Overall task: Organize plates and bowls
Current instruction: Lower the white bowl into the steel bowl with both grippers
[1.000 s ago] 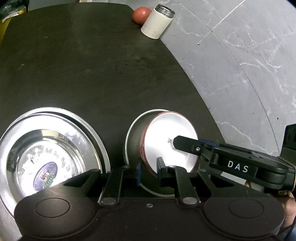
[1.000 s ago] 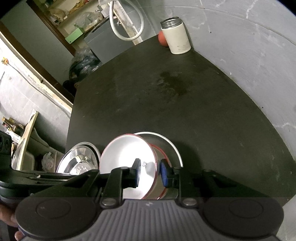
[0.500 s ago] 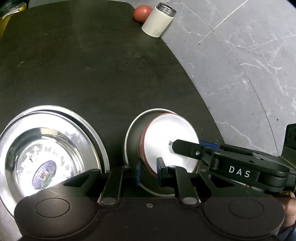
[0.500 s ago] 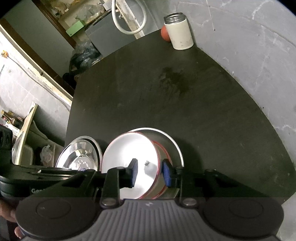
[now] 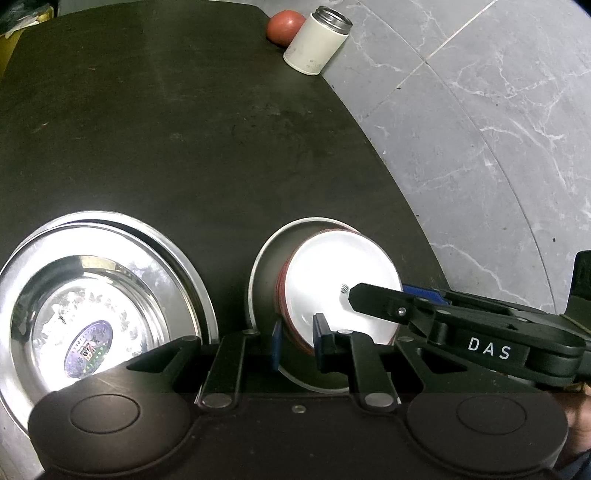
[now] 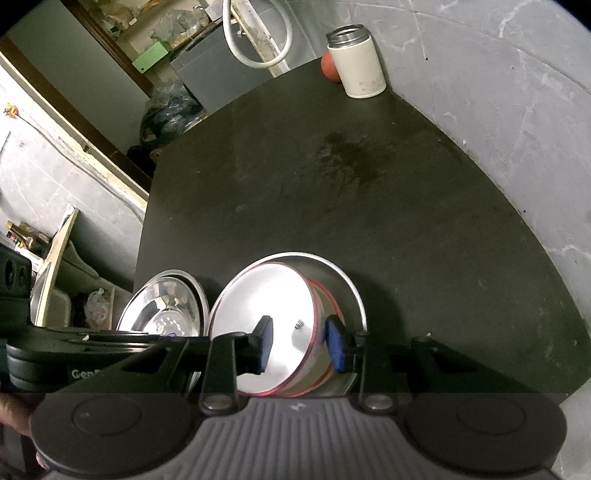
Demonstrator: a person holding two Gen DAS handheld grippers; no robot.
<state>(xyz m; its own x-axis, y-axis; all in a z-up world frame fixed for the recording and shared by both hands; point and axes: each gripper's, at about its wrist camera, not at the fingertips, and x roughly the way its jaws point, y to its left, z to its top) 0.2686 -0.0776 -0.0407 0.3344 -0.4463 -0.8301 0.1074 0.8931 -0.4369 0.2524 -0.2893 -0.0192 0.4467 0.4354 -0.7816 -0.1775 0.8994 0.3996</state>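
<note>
Right now your left gripper (image 5: 297, 341) is clamped on the near rim of the red-edged white bowl (image 5: 340, 288). Your right gripper (image 6: 300, 341) has its jaws apart, one on each side of that bowl's wall. The bowl sits tilted inside a bigger steel bowl (image 6: 351, 288). Left of the jaws lie shiny steel plates (image 5: 110, 258). Far ahead stand a white can (image 5: 317, 46) and a red ball (image 5: 282, 26) on the dark table (image 5: 184, 129).

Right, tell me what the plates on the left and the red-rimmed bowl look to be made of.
The plates look like polished stainless steel: mirror-bright, with sharp glare and reflections. The bowl seems to be enamelled metal or perhaps melamine: smooth white, soft sheen, thin red rim. Its look leaves that open.
</note>
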